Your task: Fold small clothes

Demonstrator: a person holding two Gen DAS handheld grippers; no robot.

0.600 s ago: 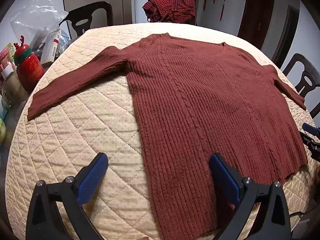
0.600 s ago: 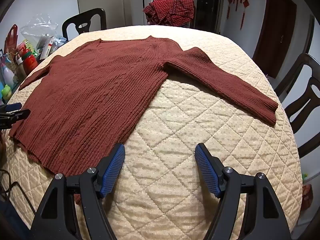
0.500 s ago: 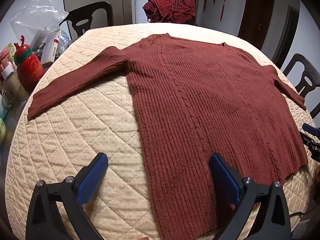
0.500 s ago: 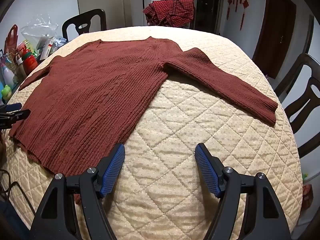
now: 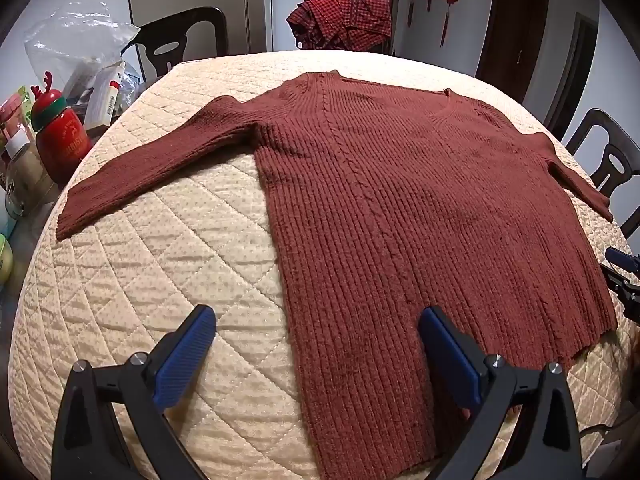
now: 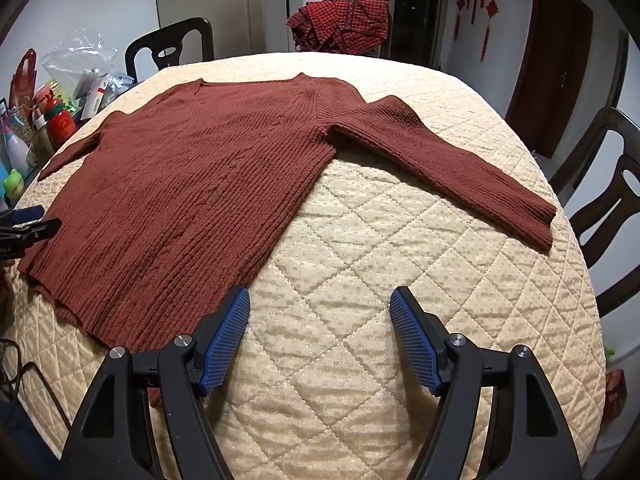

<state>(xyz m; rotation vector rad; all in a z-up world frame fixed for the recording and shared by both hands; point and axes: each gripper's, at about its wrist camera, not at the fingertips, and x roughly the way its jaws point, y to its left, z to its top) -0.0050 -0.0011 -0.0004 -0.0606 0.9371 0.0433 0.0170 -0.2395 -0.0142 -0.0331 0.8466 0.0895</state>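
A: Left side?
B: My left gripper gapes wide above the sweater, hem corner under it, nothing pinched.
A: Right?
B: My right gripper equally spread, just right of sweater's hem, over bare quilt.

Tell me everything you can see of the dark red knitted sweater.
The dark red rib-knit sweater lies flat and unfolded on the cream quilted table cover, hem toward the cameras, V-shaped neckline at the far end. A cable-like line runs down the body. Both long sleeves spread outward and angle down, each cuff near a table edge. The hem looks slightly uneven. Nothing grips it; the left gripper hangs open over its hem corner.
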